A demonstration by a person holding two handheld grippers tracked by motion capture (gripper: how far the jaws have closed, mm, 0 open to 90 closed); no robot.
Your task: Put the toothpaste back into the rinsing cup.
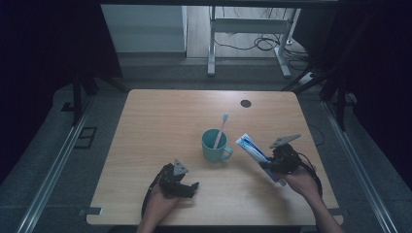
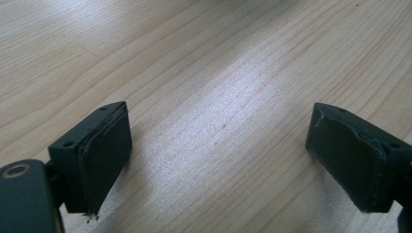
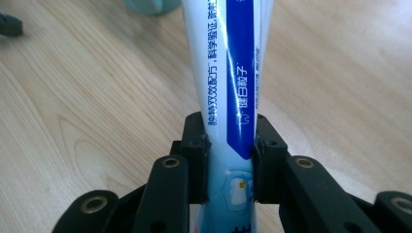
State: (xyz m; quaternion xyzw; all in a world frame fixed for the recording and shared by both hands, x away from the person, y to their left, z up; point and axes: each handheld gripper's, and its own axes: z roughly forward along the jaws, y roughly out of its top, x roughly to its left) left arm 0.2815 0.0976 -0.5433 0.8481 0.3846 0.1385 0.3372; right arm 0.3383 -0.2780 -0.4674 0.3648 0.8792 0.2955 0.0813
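Note:
A white and blue toothpaste tube (image 1: 253, 150) is held above the wooden table (image 1: 160, 121), right of a teal mug (image 1: 214, 145). My right gripper (image 1: 273, 167) is shut on the tube, and in the right gripper view its pads (image 3: 200, 160) press both sides of the tube (image 3: 228, 73), which points away toward the mug (image 3: 150, 6). A white toothbrush (image 1: 221, 128) stands in the mug. My left gripper (image 1: 190, 189) rests near the table's front edge, left of the mug. It is open, with its pads (image 2: 104, 155) wide apart over bare wood.
A small dark round hole (image 1: 246, 103) marks the table's far right part. Beyond the table stands a white desk frame (image 1: 248, 43) with cables on the floor. Dark curtains hang on both sides.

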